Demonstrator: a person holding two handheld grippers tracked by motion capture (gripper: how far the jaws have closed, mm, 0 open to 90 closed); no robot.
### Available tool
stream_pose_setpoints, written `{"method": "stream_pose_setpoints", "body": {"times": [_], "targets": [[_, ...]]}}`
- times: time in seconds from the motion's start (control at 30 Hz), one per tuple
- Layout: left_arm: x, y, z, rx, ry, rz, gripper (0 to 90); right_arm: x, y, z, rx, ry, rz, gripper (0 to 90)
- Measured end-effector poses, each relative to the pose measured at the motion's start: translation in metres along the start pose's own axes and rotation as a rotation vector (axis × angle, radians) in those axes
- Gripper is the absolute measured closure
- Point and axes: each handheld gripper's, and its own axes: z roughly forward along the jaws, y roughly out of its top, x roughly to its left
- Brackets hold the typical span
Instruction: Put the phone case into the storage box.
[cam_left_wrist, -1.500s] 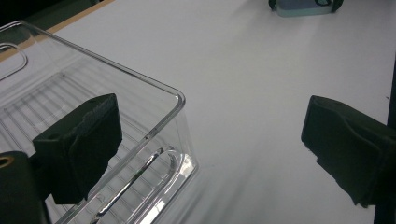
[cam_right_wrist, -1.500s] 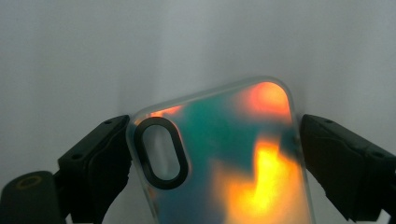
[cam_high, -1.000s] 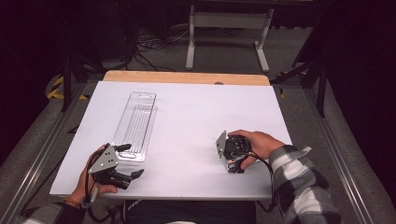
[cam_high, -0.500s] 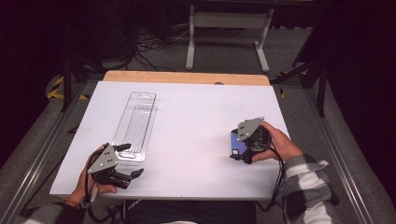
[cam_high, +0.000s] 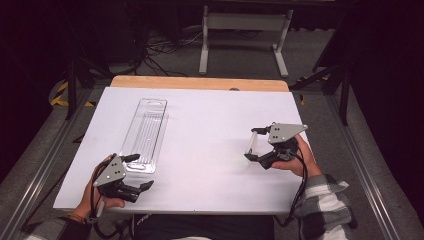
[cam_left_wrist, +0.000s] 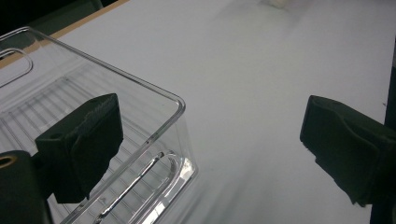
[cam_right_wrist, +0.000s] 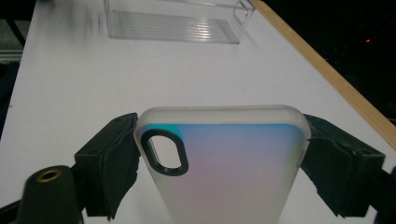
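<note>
The white bench (cam_high: 200, 140) carries a clear tray (cam_high: 146, 133), the landmark here, lying with its long axis running away from the person and its hang-tab end at the far side. The case (cam_right_wrist: 224, 163), a frosted phone case, is held well to the right of the tray, clear of it, clamped across its width by the right gripper (cam_high: 256, 145), whose fingers (cam_right_wrist: 112, 163) press both long edges. Its long axis runs along those fingers, camera-hole end pointing out toward the tray. The left gripper (cam_high: 142, 172) sits at the tray's near end with its fingers (cam_left_wrist: 84, 144) spread wide, one over the tray's corner, gripping nothing. Likely risks: the slick case could slip or flex out of the pinch, or it could arrive skewed to the tray's long axis and catch on a wall, pushing the light tray unless the left gripper steadies it.
</note>
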Motion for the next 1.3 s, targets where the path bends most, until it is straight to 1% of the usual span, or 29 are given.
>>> {"method": "stream_pose_setpoints", "body": {"times": [0.03, 0.07, 0.13, 0.23, 0.3, 0.33, 0.37, 0.4, 0.47, 0.5, 0.53, 0.57, 0.6, 0.63, 0.67, 0.7, 0.83, 0.9, 0.97, 1.03, 1.07, 1.1, 1.2, 1.23, 1.3], "targets": [[0.000, 0.000, 0.000, -0.002, 0.001, -0.001, 6.8, 0.001, 0.000, 0.000, -0.022, -0.015, 0.018, 17.2], [0.000, 0.000, 0.000, -0.004, 0.000, -0.003, 6.8, 0.001, 0.000, 0.001, -0.030, -0.015, 0.024, 17.2], [0.000, 0.000, 0.000, 0.001, 0.000, -0.002, 6.9, 0.003, 0.002, 0.002, -0.054, -0.041, 0.040, 17.2], [0.000, 0.000, 0.000, 0.001, 0.001, -0.002, 6.9, 0.005, 0.004, 0.006, -0.069, -0.065, 0.062, 17.2], [0.000, 0.000, 0.000, -0.001, 0.003, -0.002, 7.0, 0.006, 0.005, 0.007, -0.071, -0.068, 0.066, 17.2], [0.000, 0.000, 0.000, -0.003, 0.003, -0.005, 7.0, 0.008, 0.007, 0.009, -0.085, -0.083, 0.072, 17.2], [0.000, 0.001, 0.000, -0.007, 0.006, -0.004, 7.1, 0.009, 0.010, 0.010, -0.100, -0.093, 0.086, 17.2], [0.000, 0.001, 0.000, -0.009, 0.007, -0.005, 7.1, 0.010, 0.012, 0.012, -0.111, -0.113, 0.095, 17.2], [-0.001, 0.002, 0.000, -0.013, 0.010, -0.004, 7.4, 0.011, 0.016, 0.013, -0.132, -0.123, 0.115, 17.2], [-0.001, 0.002, 0.000, -0.013, 0.010, -0.004, 7.6, 0.011, 0.016, 0.013, -0.132, -0.123, 0.115, 17.2], [-0.001, 0.002, 0.000, -0.016, 0.013, -0.010, 7.6, 0.012, 0.018, 0.013, -0.139, -0.138, 0.123, 17.2], [-0.001, 0.003, 0.000, -0.016, 0.018, -0.003, 8.0, 0.012, 0.019, 0.014, -0.148, -0.148, 0.138, 17.2], [-0.002, 0.004, 0.001, -0.020, 0.022, -0.011, 8.6, 0.013, 0.021, 0.014, -0.161, -0.148, 0.152, 17.2], [-0.003, 0.004, 0.001, -0.021, 0.024, -0.010, 8.8, 0.014, 0.022, 0.015, -0.164, -0.157, 0.161, 17.2], [-0.003, 0.006, 0.001, -0.022, 0.029, -0.001, 9.0, 0.015, 0.024, 0.016, -0.163, -0.170, 0.167, 17.2], [-0.004, 0.006, 0.002, -0.025, 0.031, -0.009, 9.4, 0.016, 0.025, 0.016, -0.165, -0.175, 0.173, 17.2], [-0.005, 0.011, 0.004, -0.034, 0.043, -0.003, 10.6, 0.019, 0.031, 0.019, -0.183, -0.185, 0.185, 17.2], [-0.005, 0.012, 0.004, -0.029, 0.038, -0.004, 10.7, 0.020, 0.032, 0.020, -0.183, -0.192, 0.185, 17.2], [-0.006, 0.014, 0.006, -0.038, 0.041, 0.002, 10.6, 0.021, 0.035, 0.021, -0.186, -0.201, 0.181, 17.2], [-0.006, 0.015, 0.006, -0.043, 0.037, -0.004, 10.6, 0.023, 0.037, 0.023, -0.189, -0.210, 0.181, 17.2], [-0.006, 0.015, 0.006, -0.042, 0.038, -0.002, 10.6, 0.023, 0.038, 0.023, -0.189, -0.207, 0.183, 17.2], [-0.006, 0.015, 0.006, -0.040, 0.035, -0.005, 10.6, 0.024, 0.039, 0.024, -0.198, -0.214, 0.185, 17.2], [-0.005, 0.016, 0.006, -0.042, 0.039, -0.007, 10.6, 0.025, 0.041, 0.024, -0.200, -0.214, 0.185, 17.2], [-0.005, 0.016, 0.006, -0.051, 0.042, -0.010, 10.6, 0.026, 0.043, 0.025, -0.204, -0.229, 0.180, 17.2], [-0.005, 0.017, 0.006, -0.054, 0.043, -0.011, 10.6, 0.027, 0.044, 0.025, -0.204, -0.229, 0.179, 17.2]]}}
